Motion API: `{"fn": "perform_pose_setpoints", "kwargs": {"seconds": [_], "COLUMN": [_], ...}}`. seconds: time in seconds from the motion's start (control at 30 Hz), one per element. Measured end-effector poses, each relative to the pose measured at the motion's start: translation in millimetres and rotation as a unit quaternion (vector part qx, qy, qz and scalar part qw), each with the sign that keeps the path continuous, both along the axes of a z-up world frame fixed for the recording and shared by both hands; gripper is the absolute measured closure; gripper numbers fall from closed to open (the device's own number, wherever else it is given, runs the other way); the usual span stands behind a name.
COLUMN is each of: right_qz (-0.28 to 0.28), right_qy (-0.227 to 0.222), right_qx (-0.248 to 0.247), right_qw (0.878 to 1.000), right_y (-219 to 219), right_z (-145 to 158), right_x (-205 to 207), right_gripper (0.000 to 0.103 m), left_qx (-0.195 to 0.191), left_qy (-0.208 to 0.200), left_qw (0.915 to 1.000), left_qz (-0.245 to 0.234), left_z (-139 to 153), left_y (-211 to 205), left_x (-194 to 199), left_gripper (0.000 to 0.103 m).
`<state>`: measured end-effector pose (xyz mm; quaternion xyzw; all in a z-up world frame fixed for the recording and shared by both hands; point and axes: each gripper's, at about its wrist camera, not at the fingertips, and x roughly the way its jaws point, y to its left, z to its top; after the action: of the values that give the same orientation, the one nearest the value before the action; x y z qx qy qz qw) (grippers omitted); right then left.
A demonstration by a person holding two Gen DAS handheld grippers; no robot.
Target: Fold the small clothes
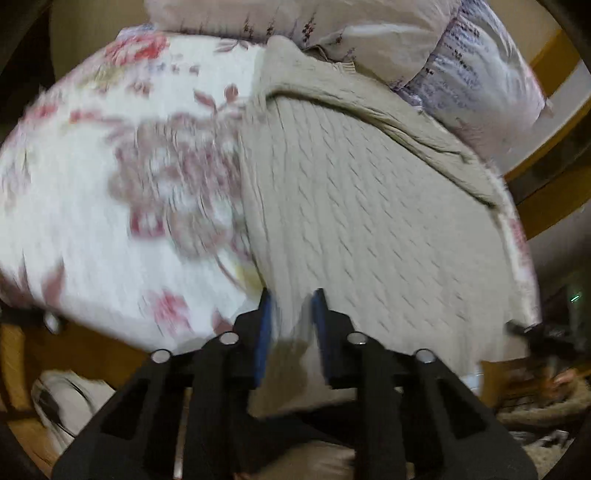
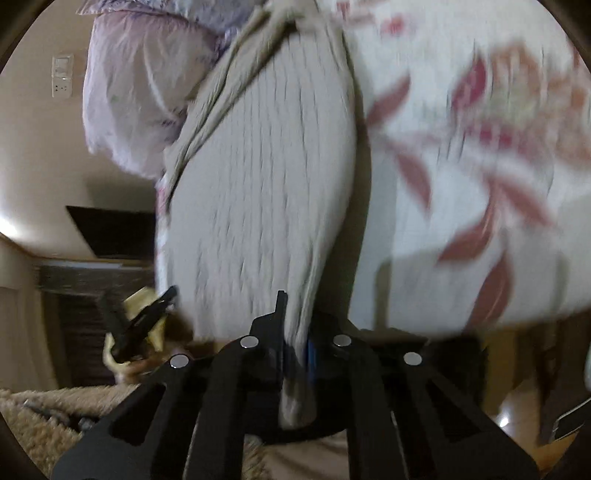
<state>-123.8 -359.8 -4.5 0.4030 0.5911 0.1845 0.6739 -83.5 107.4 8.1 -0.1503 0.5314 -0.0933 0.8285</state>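
Note:
A beige cable-knit sweater (image 1: 362,206) lies across a bed with a white floral cover (image 1: 110,177). My left gripper (image 1: 291,306) is shut on the sweater's near hem, with cloth bunched between its blue-padded fingers. In the right wrist view the same sweater (image 2: 258,177) stretches away from me, and my right gripper (image 2: 295,325) is shut on its near edge, cloth hanging down between the fingers. The other gripper (image 2: 144,321) shows at the left of that view, at the sweater's other corner. Both views are motion-blurred.
Pale floral pillows (image 1: 369,33) are piled at the far end of the bed, also seen in the right wrist view (image 2: 140,92). A wooden bed frame (image 1: 554,155) runs along the right. A shaggy beige rug (image 2: 44,417) and dark furniture (image 2: 92,288) lie below left.

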Motion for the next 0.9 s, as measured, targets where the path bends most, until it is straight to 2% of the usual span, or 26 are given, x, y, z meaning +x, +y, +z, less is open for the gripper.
{"fn": "perform_pose_setpoints", "kwargs": {"seconds": [0.07, 0.17, 0.2, 0.27, 0.3, 0.37, 0.4, 0.47, 0.53, 0.57, 0.6, 0.63, 0.7, 0.8, 0.9], "right_qz": [0.001, -0.022, -0.037, -0.06, -0.074, -0.097, -0.109, -0.146, -0.187, -0.196, -0.213, -0.228, -0.222, -0.201, -0.213], "right_qy": [-0.011, -0.045, -0.067, -0.105, -0.134, -0.164, -0.174, -0.191, -0.174, -0.162, -0.139, -0.125, -0.116, -0.097, -0.089], "right_qx": [0.019, 0.047, 0.063, 0.08, 0.087, 0.085, 0.084, 0.067, 0.033, 0.022, 0.003, 0.0, 0.017, -0.019, -0.003], "right_qw": [1.0, 0.998, 0.995, 0.989, 0.984, 0.978, 0.975, 0.968, 0.966, 0.967, 0.967, 0.966, 0.968, 0.975, 0.973], "right_y": [4, 2, 1, -4, -7, -10, -14, -17, -25, -24, -26, -25, -18, -15, -20], "right_z": [3, 19, 29, 46, 60, 76, 81, 89, 81, 75, 68, 62, 50, 36, 26], "right_x": [3, 22, 37, 63, 89, 131, 146, 188, 232, 241, 246, 245, 238, 226, 217], "right_gripper": [0.095, 0.095, 0.095, 0.095, 0.095, 0.095, 0.095, 0.094, 0.08, 0.048, 0.028, 0.028, 0.027, 0.027, 0.027], "left_qx": [-0.028, -0.062, -0.085, -0.108, -0.118, -0.128, -0.13, -0.107, -0.071, -0.04, -0.022, -0.013, -0.034, -0.065, -0.112], "left_qy": [0.015, 0.018, 0.012, -0.011, -0.032, -0.07, -0.094, -0.134, -0.145, -0.128, -0.115, -0.1, -0.078, -0.037, 0.003], "left_qw": [0.9995, 0.9979, 0.9963, 0.994, 0.9924, 0.9893, 0.9871, 0.9851, 0.9865, 0.9902, 0.9919, 0.9934, 0.9953, 0.9964, 0.9929], "left_qz": [0.0, -0.004, -0.01, -0.016, -0.016, -0.005, 0.0, 0.013, 0.027, 0.04, 0.05, 0.054, 0.047, 0.041, 0.038], "left_z": [-3, -1, 5, 20, 32, 54, 66, 86, 92, 87, 82, 75, 58, 27, -2], "left_y": [-4, -5, -5, -7, -4, 2, 5, 5, 2, 3, 5, 8, 19, 34, 36], "left_x": [-6, -1, 8, 35, 56, 99, 126, 176, 222, 246, 255, 262, 264, 262, 264], "left_gripper": [0.091, 0.093, 0.094, 0.094, 0.094, 0.095, 0.095, 0.092, 0.078, 0.051, 0.037, 0.037, 0.037, 0.037, 0.038]}}
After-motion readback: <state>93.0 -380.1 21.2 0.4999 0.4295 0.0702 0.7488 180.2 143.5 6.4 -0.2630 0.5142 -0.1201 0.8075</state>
